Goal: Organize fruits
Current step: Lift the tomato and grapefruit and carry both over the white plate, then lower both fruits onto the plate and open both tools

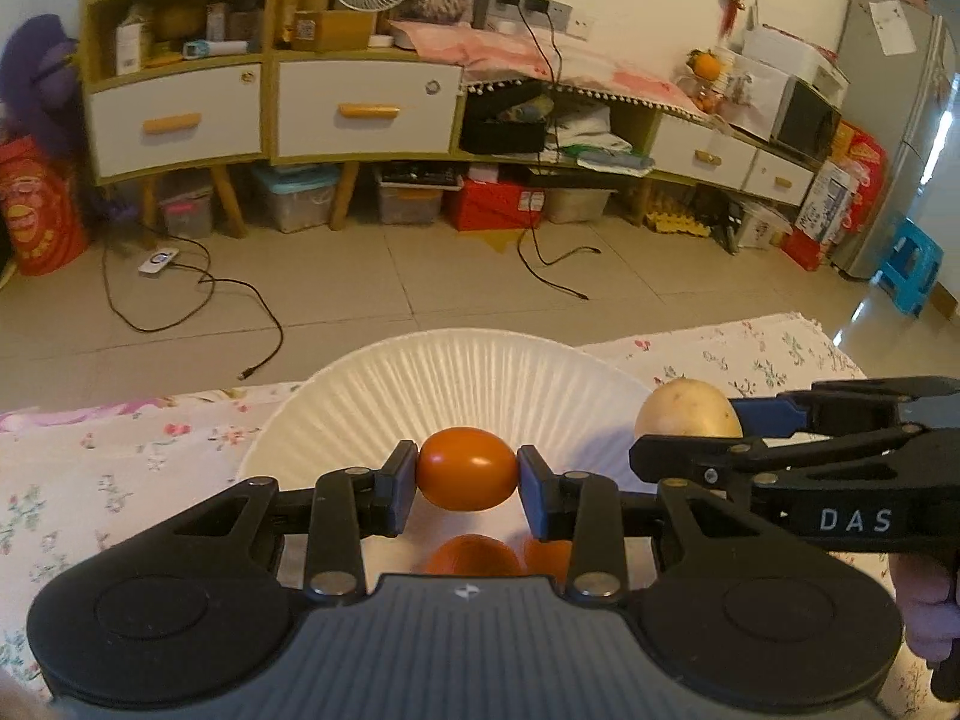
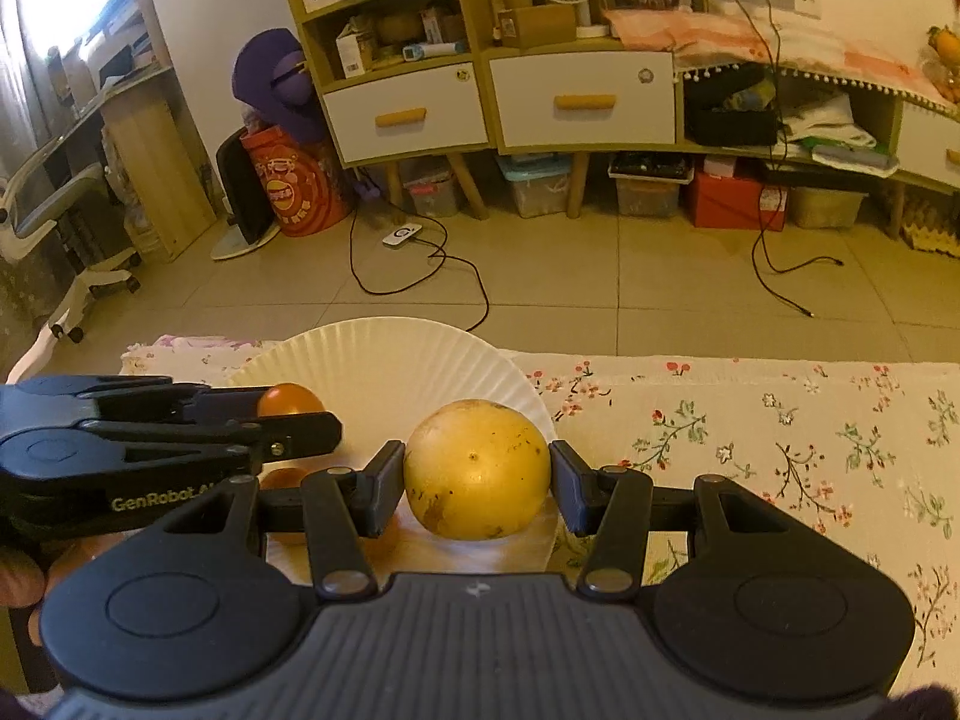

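Over a ribbed white paper plate (image 1: 456, 372), the left gripper (image 1: 467, 477) clamps a small orange tomato-like fruit (image 1: 467, 468) — the right gripper (image 2: 477, 474) grips a large yellow round fruit (image 2: 477, 468).

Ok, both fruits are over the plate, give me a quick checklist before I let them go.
1. Left gripper grip on the small orange fruit: ok, held between both fingers.
2. Right gripper grip on the big yellow fruit: ok, fingers on both sides.
3. Both fruits above the paper plate: ok for the orange one; the yellow one sits near the plate's right edge.
4. Landing room: not ok yet, other orange fruits already lie under the left gripper.
5. The grippers' clearance from each other: cannot tell, they are very close.
6. Plate flat on the floral cloth: ok.
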`<state>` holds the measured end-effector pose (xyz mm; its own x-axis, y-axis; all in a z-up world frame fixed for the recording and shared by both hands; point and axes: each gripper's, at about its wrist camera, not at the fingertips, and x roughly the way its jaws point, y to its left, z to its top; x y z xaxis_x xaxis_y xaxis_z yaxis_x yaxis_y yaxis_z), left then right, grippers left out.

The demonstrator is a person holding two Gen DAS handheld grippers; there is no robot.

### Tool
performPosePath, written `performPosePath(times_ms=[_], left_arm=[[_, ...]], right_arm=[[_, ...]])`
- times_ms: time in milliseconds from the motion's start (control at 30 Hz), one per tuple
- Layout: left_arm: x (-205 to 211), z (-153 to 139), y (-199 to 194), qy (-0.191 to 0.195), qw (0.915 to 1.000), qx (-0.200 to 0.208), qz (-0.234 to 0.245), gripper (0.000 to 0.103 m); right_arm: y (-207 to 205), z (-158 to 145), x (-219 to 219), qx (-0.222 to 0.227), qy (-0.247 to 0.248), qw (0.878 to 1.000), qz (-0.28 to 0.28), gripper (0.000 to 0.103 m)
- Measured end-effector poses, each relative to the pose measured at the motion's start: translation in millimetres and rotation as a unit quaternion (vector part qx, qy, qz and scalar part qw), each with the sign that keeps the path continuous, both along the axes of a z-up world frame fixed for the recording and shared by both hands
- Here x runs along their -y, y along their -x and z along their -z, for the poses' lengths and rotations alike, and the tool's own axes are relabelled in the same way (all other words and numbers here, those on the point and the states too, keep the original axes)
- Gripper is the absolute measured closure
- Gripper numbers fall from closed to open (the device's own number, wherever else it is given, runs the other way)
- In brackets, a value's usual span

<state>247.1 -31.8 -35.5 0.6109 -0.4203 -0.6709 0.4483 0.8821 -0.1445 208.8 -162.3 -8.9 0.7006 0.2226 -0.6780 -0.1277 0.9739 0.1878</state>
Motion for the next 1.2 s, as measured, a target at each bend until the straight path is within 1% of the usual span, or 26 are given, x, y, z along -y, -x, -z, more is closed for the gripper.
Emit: performPosePath(times_ms=[267, 467, 567, 633, 833, 967, 1033, 1200], left_arm=[[3, 9, -1, -0.009, 0.9997, -0.012, 0.02, 0.089], [4, 11, 1, -0.018, 0.9996, -0.009, 0.021, 0.089], [5, 10, 0, -0.02, 0.9996, -0.003, 0.019, 0.086], [5, 9, -1, -0.016, 0.9997, -0.002, 0.019, 0.082], [3, 7, -1, -0.022, 0.9997, 0.001, 0.011, 0.07], [2, 6, 2, -0.023, 0.9997, 0.002, 0.009, 0.066], [2, 6, 4, -0.032, 0.9994, 0.002, 0.008, 0.062], [-2, 4, 9, -0.039, 0.9992, 0.001, 0.003, 0.054]], right_arm=[[1, 1, 1, 0.02, 0.005, 1.0, -0.009, 0.055], [4, 0, -9, 0.034, 0.035, 0.998, -0.03, 0.055], [3, 0, -13, 0.037, 0.053, 0.997, -0.036, 0.055], [2, 0, -12, 0.036, 0.053, 0.997, -0.035, 0.055], [2, -3, -12, 0.038, 0.042, 0.998, -0.035, 0.055], [3, -6, -12, 0.038, 0.037, 0.998, -0.034, 0.055], [4, -6, -12, 0.037, 0.036, 0.998, -0.032, 0.055], [9, -10, -12, 0.032, 0.036, 0.998, -0.028, 0.054]])
